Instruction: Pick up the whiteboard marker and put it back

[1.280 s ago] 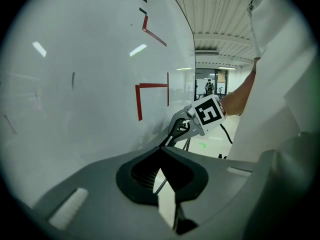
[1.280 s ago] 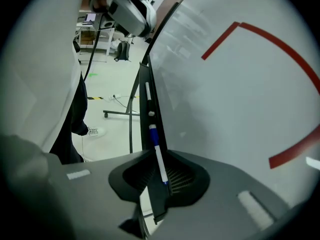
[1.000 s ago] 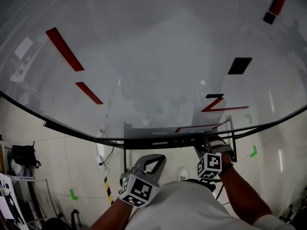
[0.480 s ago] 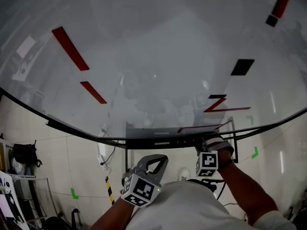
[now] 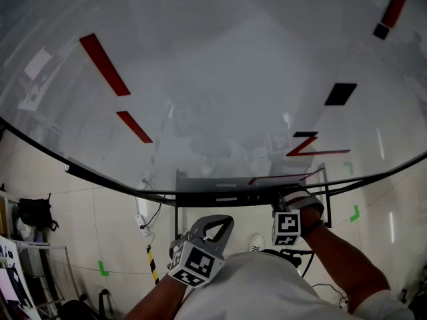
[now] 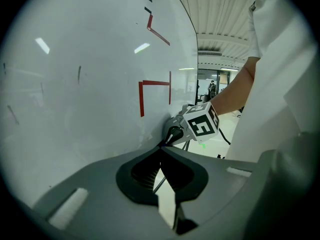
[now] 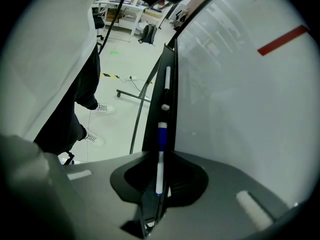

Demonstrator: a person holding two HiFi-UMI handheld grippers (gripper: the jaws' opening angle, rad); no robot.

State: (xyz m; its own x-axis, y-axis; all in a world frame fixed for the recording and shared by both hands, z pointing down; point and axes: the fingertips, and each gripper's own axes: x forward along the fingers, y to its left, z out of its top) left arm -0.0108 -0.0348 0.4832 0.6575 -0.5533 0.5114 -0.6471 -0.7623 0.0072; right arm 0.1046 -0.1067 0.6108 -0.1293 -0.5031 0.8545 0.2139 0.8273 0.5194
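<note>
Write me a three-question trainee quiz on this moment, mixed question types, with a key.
1. True or false: the right gripper is shut on the whiteboard marker.
2. The held marker lines up along: A) the tray at the whiteboard edge; B) the floor; C) a desk.
3. Fill in: the left gripper has its jaws ____, with nothing between them.
Key: 1 true; 2 A; 3 together.
</note>
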